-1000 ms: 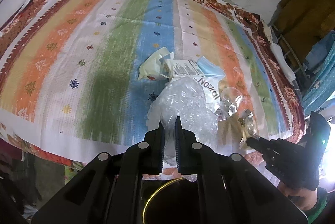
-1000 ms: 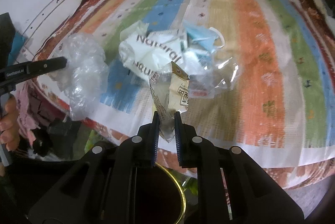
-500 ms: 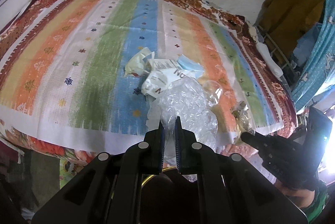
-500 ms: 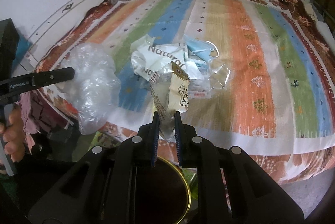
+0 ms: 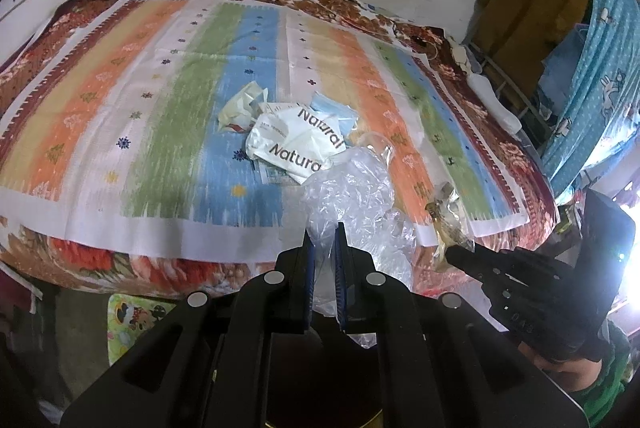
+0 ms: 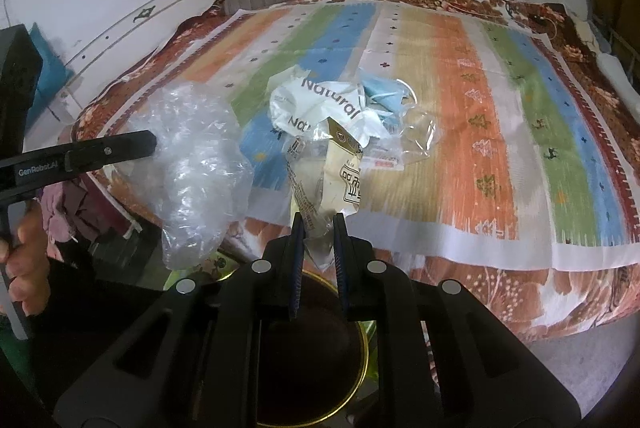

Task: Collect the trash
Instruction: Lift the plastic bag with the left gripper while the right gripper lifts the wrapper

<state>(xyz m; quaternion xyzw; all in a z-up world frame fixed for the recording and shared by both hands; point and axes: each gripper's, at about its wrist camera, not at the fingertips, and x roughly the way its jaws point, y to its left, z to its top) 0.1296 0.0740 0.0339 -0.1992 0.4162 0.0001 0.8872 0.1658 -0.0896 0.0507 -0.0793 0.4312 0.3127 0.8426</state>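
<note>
Both grippers have drawn back from the trash pile toward the near edge of the bed, each carrying its piece with it.

The left gripper (image 5: 323, 228) is clenched on a crumpled clear plastic bag (image 5: 352, 188), which billows up toward 12 o'clock from its fingertips, off the bed's edge. The right gripper (image 6: 317, 224) grips a cream printed wrapper (image 6: 344, 176) with clear film, standing up toward 12 o'clock between its fingers. The remaining pile lies mid-bed on the striped sheet (image 6: 480, 116): a white "Natural" bag (image 6: 320, 104), a blue face mask (image 6: 384, 94) at its 3 o'clock, and a clear plastic scrap (image 6: 420, 132) just beside the mask. At 6 o'clock under the right gripper sits a dark bin with a gold rim (image 6: 362, 356).
</note>
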